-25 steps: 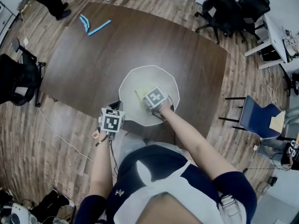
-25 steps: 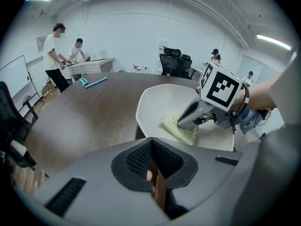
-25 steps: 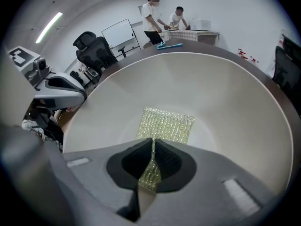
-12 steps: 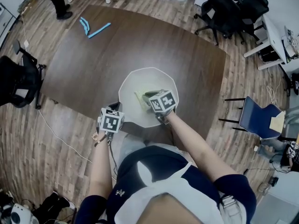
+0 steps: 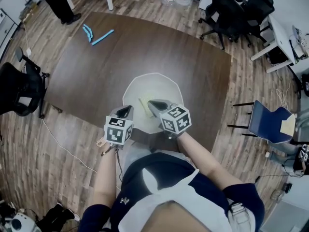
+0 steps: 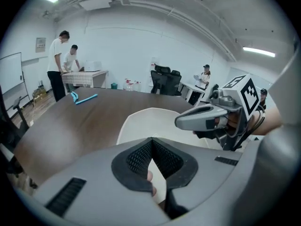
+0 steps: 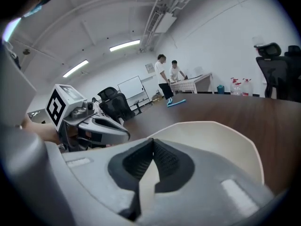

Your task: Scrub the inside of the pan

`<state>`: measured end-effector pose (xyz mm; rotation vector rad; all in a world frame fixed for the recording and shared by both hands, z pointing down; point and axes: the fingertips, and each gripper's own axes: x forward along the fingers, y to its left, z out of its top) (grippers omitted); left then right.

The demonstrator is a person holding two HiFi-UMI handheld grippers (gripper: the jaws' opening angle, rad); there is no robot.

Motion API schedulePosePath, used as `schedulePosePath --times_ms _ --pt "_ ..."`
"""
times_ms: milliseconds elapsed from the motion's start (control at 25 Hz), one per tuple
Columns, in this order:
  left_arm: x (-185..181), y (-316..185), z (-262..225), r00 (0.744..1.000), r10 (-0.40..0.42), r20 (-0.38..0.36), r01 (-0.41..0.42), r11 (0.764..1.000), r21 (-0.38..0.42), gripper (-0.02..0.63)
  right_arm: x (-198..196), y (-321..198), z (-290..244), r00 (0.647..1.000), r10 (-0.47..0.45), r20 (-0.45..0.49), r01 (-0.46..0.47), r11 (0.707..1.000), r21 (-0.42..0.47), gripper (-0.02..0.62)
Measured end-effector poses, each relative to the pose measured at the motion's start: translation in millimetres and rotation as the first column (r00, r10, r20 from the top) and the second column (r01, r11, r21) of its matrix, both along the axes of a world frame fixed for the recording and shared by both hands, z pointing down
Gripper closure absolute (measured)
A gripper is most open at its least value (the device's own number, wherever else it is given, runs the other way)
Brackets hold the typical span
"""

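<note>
Nearest us, the left hand-held gripper (image 5: 126, 110) hovers at the near edge of the worktop (image 5: 145, 42), its jaws pressed together on nothing. Just beside it, the right hand-held gripper (image 5: 152, 104) hangs above the near rim of the pan (image 5: 159, 83). Its jaws have just been closing and now meet, empty too.

Below them the white pan sits on the dark worktop, close to its near edge. Inside it lies a thin yellow-green strip (image 5: 143, 105) that we take for the scrubber, partly hidden by the right gripper and held by neither. The pan's inside looks plain white, with no dirt we can make out. We judge the scrubbing finished or paused — nothing touches the pan. Further off, blue things (image 5: 96, 30) lie near the far corner.
</note>
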<state>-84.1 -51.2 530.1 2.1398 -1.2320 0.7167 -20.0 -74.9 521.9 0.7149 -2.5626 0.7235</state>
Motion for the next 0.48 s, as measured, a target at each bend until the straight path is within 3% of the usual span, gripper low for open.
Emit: schedulePosePath --times_ms 280,480 --pt "60.4 26.9 -38.8 0.991 0.065 -0.117 -0.052 0.992 0.113 0.604 8.6 36.0 -39.3 0.999 -0.031 0.04 0.025 0.99 0.141 0.597" --pt "68.2 45.1 -43.0 0.983 0.076 -0.167 -0.058 0.992 0.112 0.604 25.2 56.3 -42.9 1.0 -0.005 0.004 0.004 0.981 0.192 0.597"
